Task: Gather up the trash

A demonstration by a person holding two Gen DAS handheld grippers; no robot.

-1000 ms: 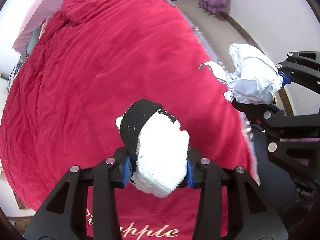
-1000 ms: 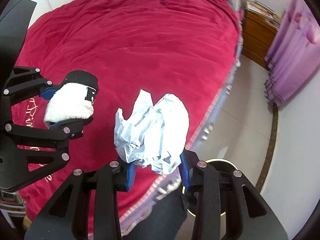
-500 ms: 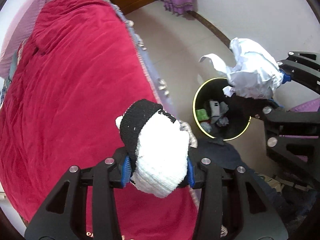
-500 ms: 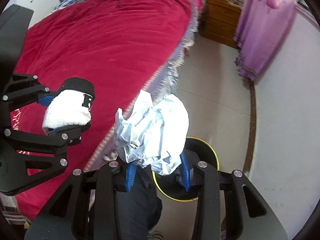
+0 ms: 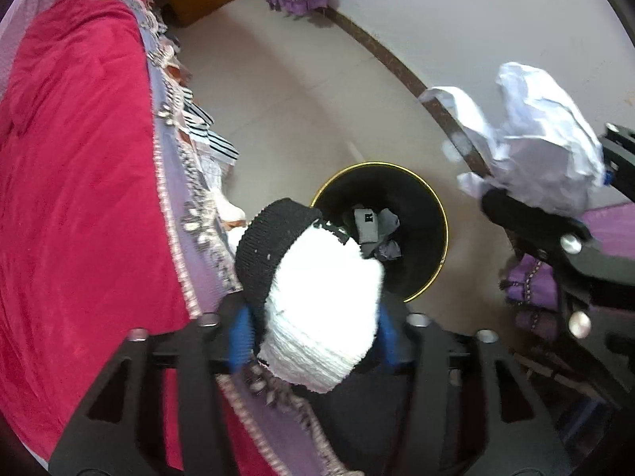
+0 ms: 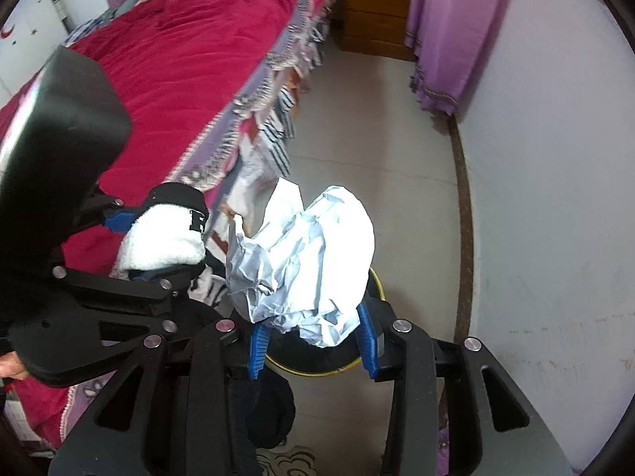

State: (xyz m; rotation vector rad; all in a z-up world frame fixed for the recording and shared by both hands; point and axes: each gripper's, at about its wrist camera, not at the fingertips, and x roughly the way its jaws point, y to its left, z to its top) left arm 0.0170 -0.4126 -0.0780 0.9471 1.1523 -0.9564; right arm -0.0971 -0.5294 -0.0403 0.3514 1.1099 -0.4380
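Observation:
My left gripper (image 5: 313,337) is shut on a white sock with a black cuff (image 5: 317,309); the sock also shows in the right wrist view (image 6: 162,234). My right gripper (image 6: 313,343) is shut on a crumpled white paper (image 6: 305,258), which also shows in the left wrist view (image 5: 539,158). A black bin with a yellow rim (image 5: 440,214) stands on the floor just past the sock and holds several scraps. In the right wrist view the bin (image 6: 317,371) is mostly hidden under the paper.
A bed with a red cover (image 5: 79,178) and a fringed purple edge fills the left side. A wooden nightstand (image 6: 373,12) and purple curtain (image 6: 448,31) stand at the far wall. A white wall (image 6: 555,198) runs close on the right.
Both grippers have swung from over the red bed to the floor beside it, each with its load. The bin has come into view and now lies just beyond both grippers.

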